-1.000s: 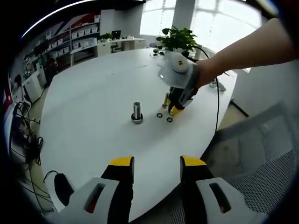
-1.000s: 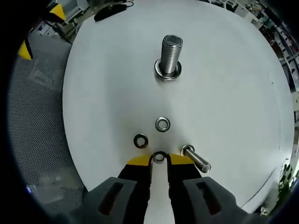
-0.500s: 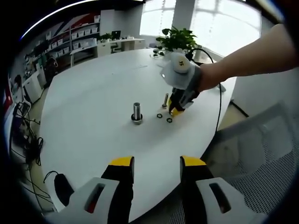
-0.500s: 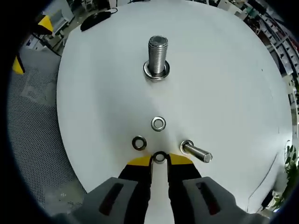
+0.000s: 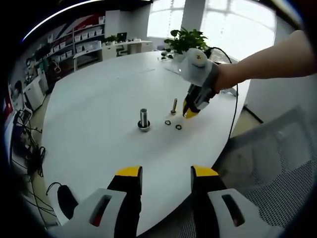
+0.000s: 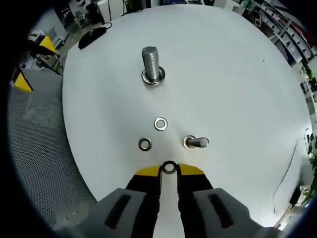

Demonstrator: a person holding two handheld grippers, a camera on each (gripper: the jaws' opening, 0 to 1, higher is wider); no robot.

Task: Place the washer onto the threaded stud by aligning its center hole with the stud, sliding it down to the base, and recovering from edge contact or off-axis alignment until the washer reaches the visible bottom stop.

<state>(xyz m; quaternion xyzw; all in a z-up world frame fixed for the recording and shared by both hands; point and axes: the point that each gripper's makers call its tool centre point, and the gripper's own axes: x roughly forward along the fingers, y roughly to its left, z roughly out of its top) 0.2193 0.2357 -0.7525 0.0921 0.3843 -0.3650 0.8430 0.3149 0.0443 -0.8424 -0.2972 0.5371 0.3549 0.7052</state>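
Observation:
In the right gripper view, my right gripper [image 6: 169,168] is shut on a small steel washer [image 6: 169,167], held above the white table [image 6: 233,74]. Ahead stands the large threaded stud [image 6: 150,60], upright, with a ring at its base. Two loose washers [image 6: 160,124] [image 6: 144,144] and a small bolt [image 6: 196,143] lie between the stud and me. In the left gripper view, the right gripper [image 5: 190,112] hangs in a person's hand, above and right of the stud [image 5: 143,119]. My left gripper [image 5: 162,174] is open near the table's edge with nothing in it.
A potted plant [image 5: 187,39] and a cable [image 5: 232,109] sit at the far side of the table. A black mouse [image 5: 64,198] lies near the left edge. A grey mesh chair [image 5: 267,158] stands to the right. Shelves line the back wall.
The right gripper has risen off the table with the washer held, moving up and away from the loose washers. The left gripper has not moved.

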